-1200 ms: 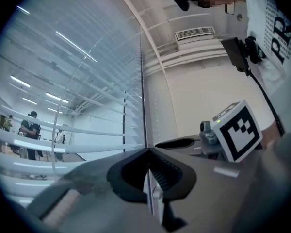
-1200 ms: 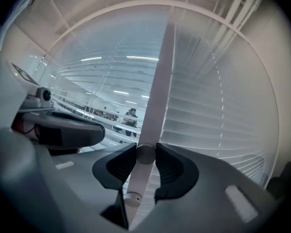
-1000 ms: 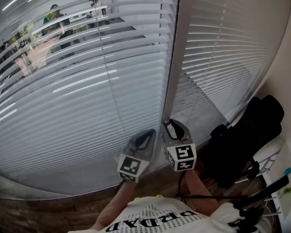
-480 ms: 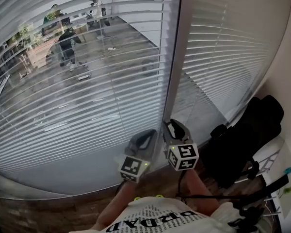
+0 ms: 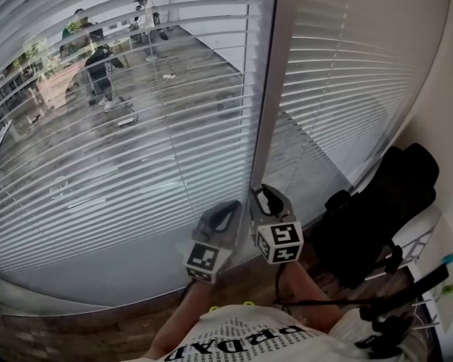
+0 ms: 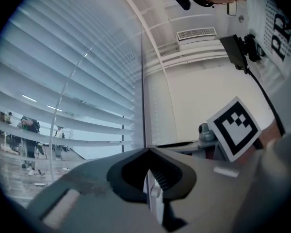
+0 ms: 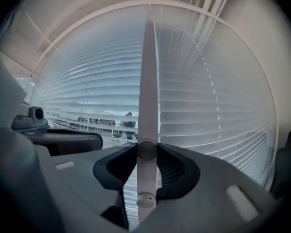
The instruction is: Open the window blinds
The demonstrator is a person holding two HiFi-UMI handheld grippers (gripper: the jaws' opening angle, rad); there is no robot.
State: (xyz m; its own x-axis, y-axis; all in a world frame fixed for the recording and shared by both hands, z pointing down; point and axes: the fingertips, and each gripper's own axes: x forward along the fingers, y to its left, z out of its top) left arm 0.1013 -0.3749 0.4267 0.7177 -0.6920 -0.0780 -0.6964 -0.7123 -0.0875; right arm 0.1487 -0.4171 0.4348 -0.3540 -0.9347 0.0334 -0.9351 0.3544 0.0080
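1. Showed two hand-held grippers side by side, close together, both pointed level at a window: left gripper (image 5: 234,204) and right gripper (image 5: 260,191), each w/ a marker cube (image 5: 281,241) at its rear.
2. Right gripper: jaws narrow, just been closing, clamped from both sides on the white tilt wand (image 7: 148,81). Wand rose straight up from betw. the tips.
3. Left gripper: jaws drawn together, tips touching. Sat just left of the right gripper, apart from the wand.
4. Task's thing, left-pane blinds (image 5: 136,142): ahead & to the left of the left gripper. Slats tilted flat, so see-through. Beyond the glass, a lower floor w/ people (image 5: 98,62) in view.
5. Right-pane blinds (image 5: 347,81): ahead & to the right of the right gripper. Looked paler, w/ little seen through the slats.
6. Window post (image 5: 266,111): straight ahead of both grippers, betw. the two panes, w/ the wand hung in front of it.
7. Black bulky item (image 5: 377,217), bag or padded seat, couldn't tell: near, to the right of the right gripper, by the wall.
8. Printed shirt (image 5: 249,338): behind both grippers, nearest the head camera.
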